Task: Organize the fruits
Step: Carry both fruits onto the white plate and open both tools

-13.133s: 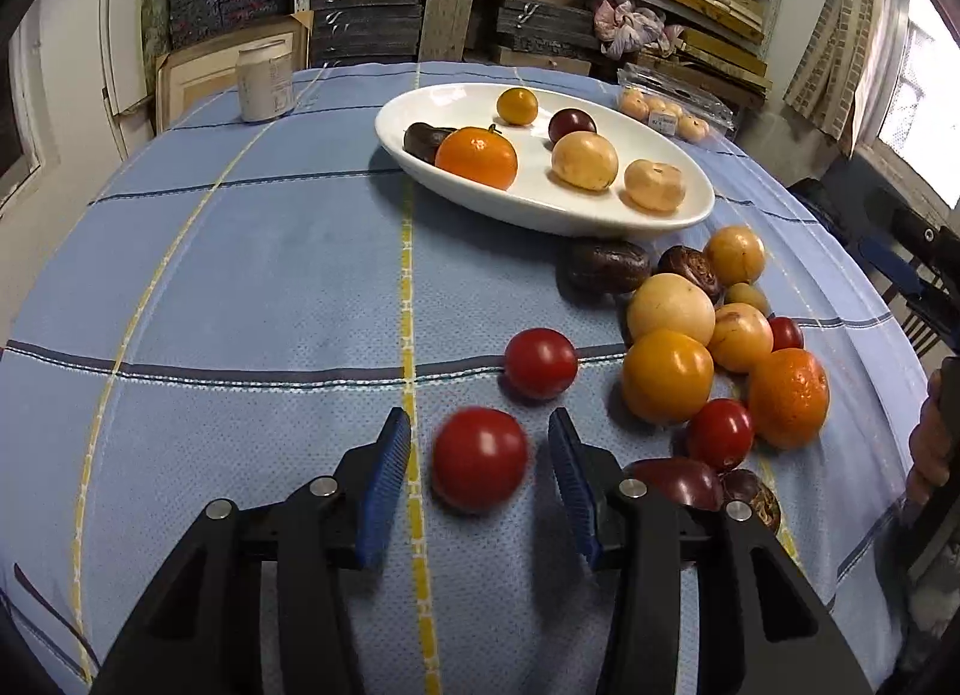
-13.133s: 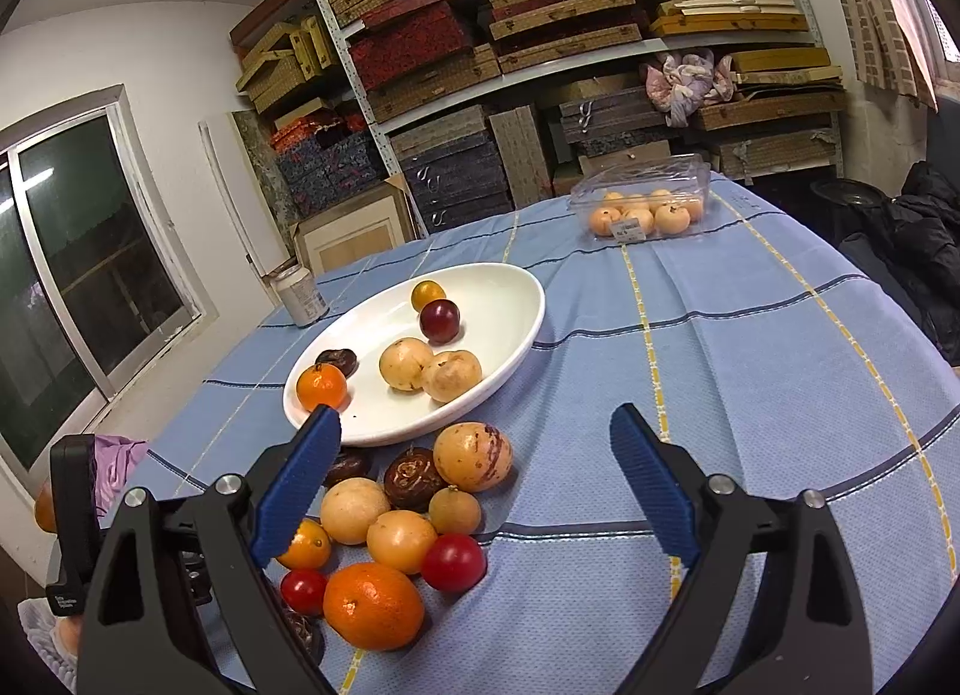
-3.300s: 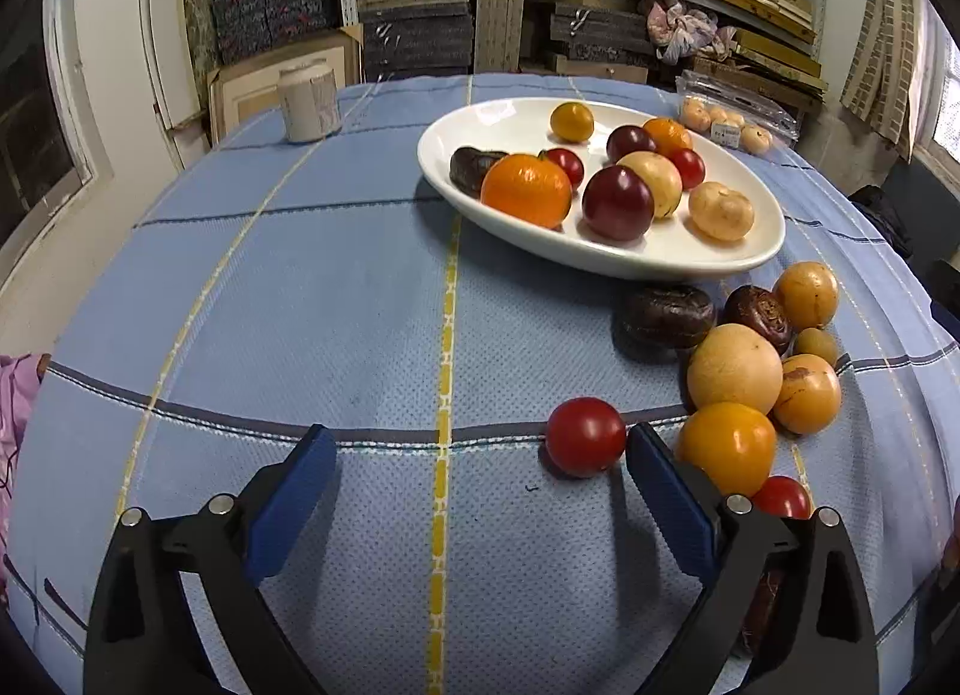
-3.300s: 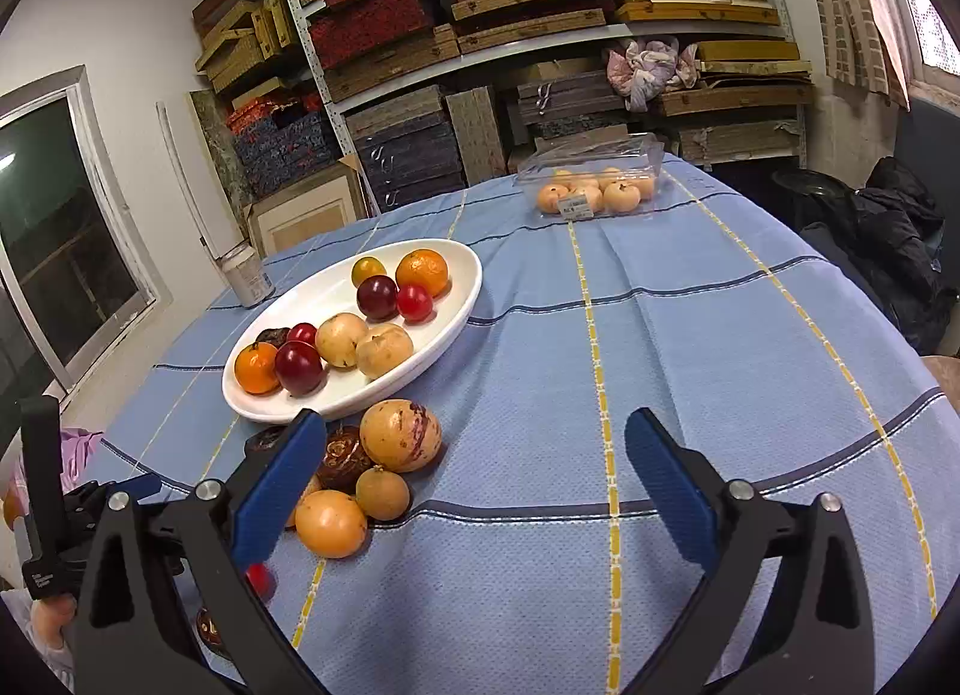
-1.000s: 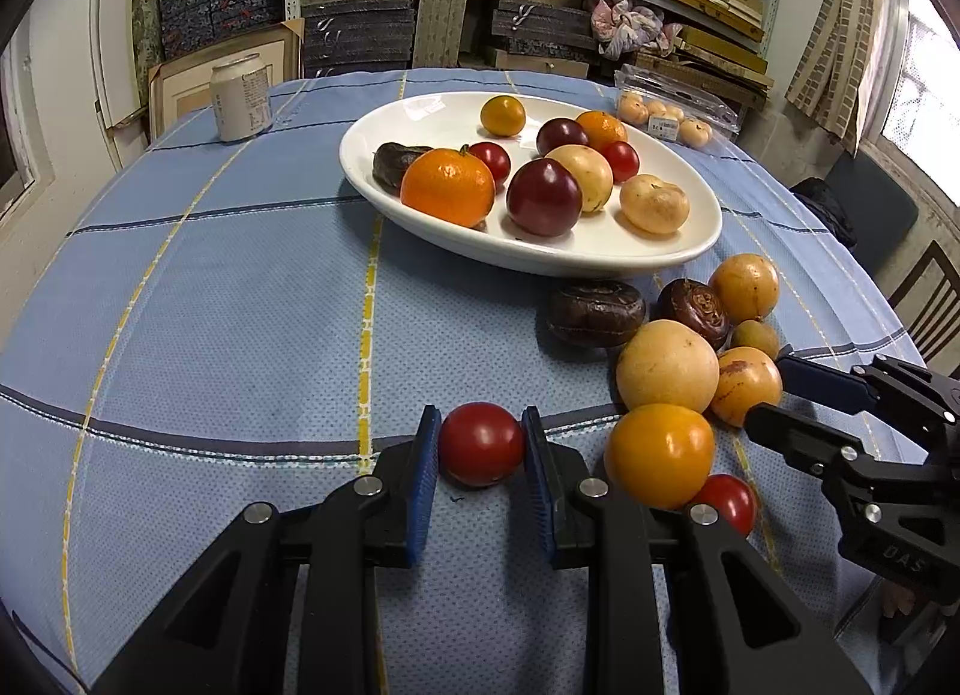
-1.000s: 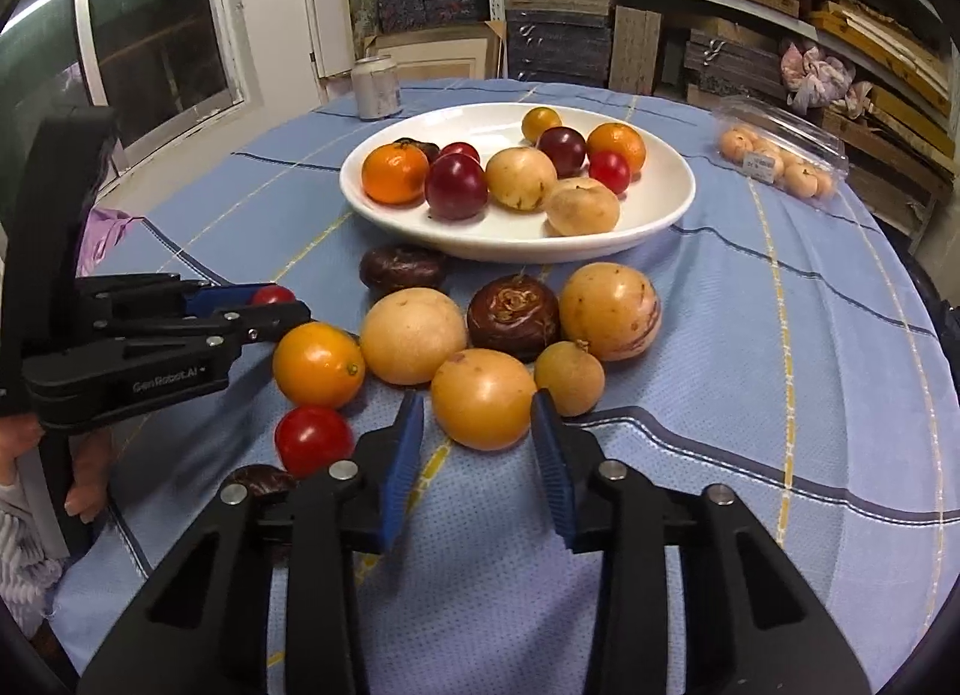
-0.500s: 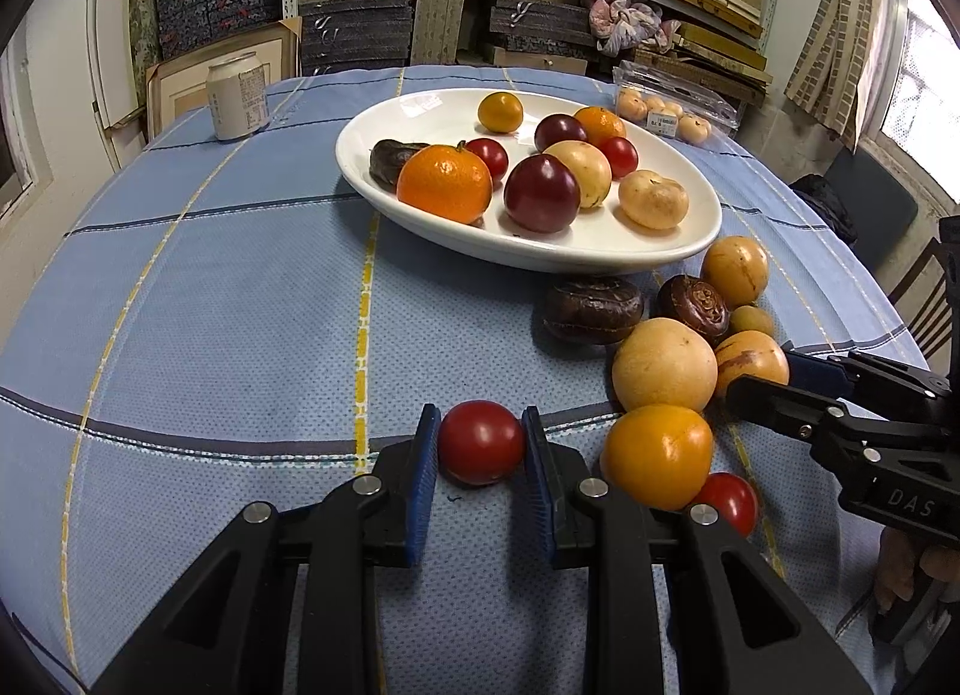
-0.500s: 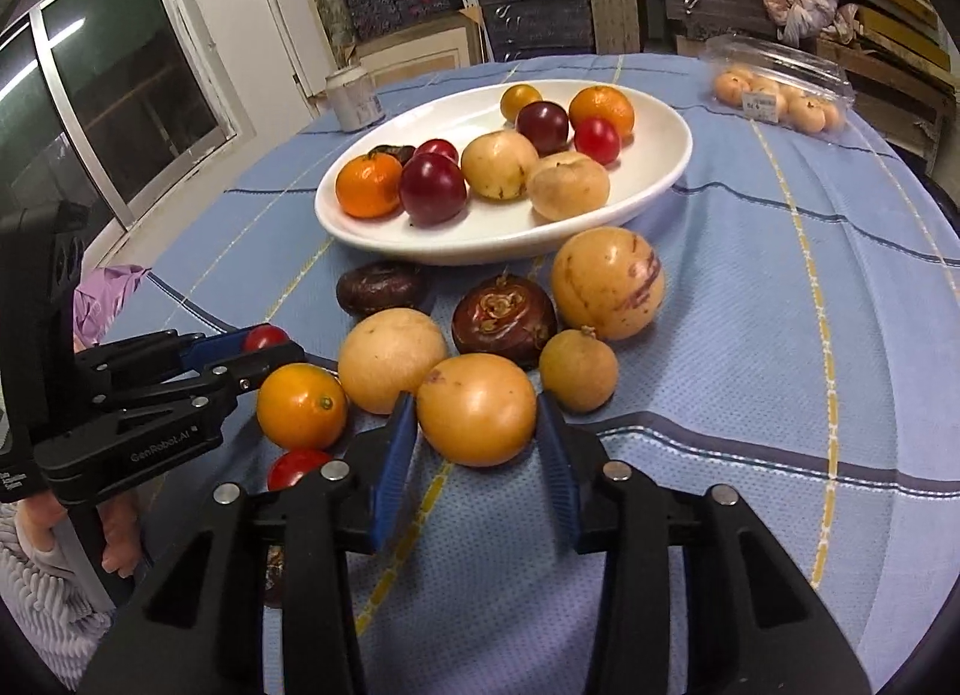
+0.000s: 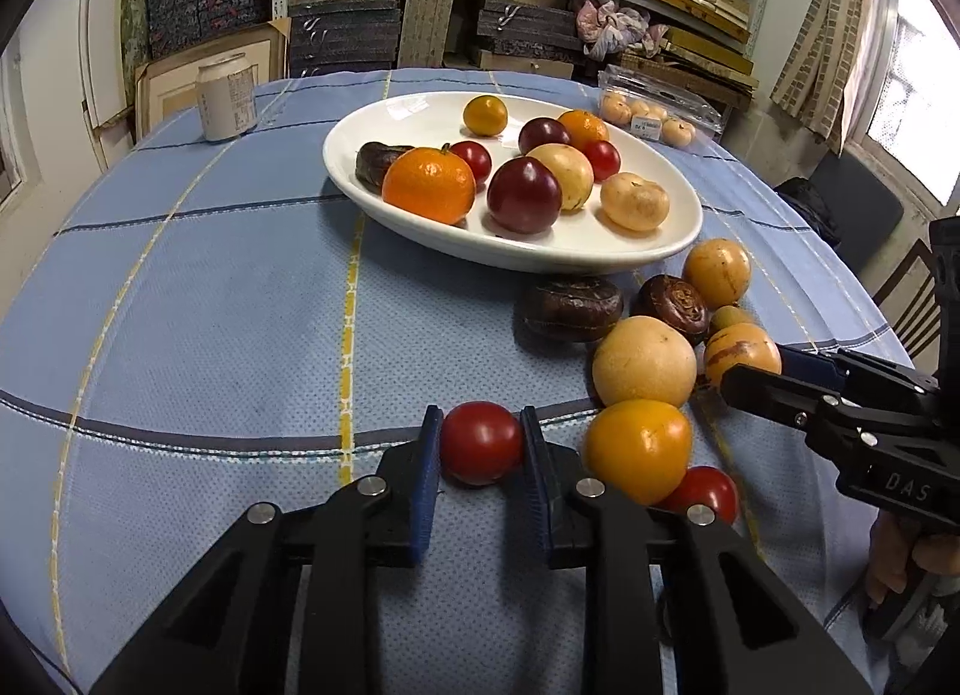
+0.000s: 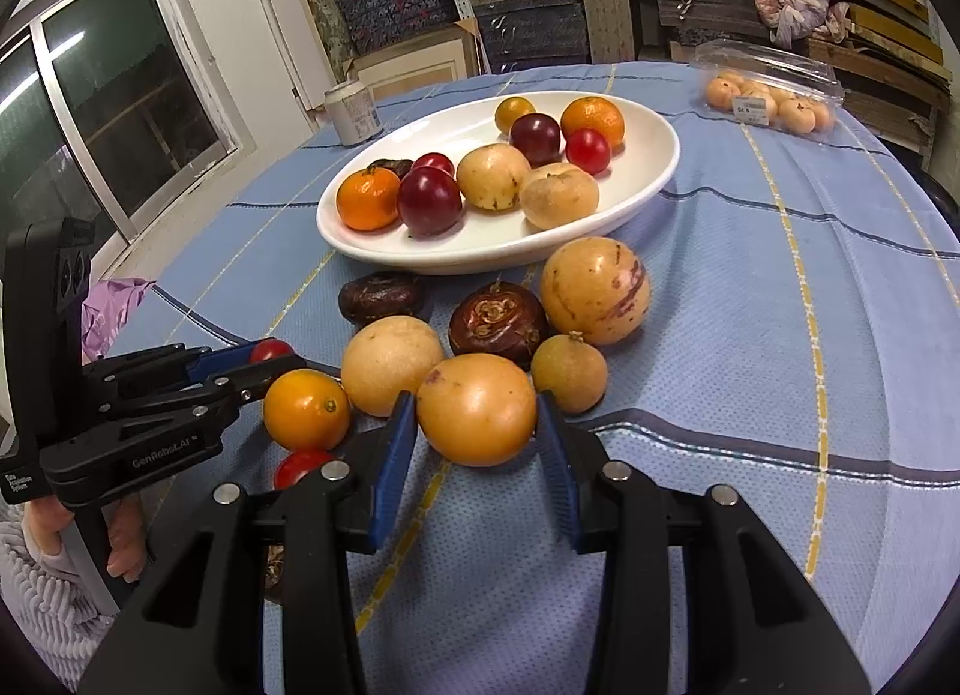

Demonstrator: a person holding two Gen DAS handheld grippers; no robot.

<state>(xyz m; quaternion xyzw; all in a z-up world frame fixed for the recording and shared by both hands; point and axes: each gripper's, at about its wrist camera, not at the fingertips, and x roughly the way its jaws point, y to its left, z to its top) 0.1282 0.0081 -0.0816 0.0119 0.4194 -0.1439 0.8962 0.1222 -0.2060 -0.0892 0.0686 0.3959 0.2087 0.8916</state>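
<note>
Fruits: approx 10 are sitting in white oval dish (image 9: 672,251), approx 9 left on tablecloth. Left gripper (image 9: 480,449) is clamping red tomato (image 9: 480,442); right gripper (image 10: 477,443) is squeezing yellow-orange fruit (image 10: 477,408).

Both grippers' (image 9: 481,443) (image 10: 477,413) jaws clamped

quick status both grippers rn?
Left gripper: shut on the red tomato, which sits on the tablecloth.
Right gripper: shut on the yellow-orange round fruit.
</note>
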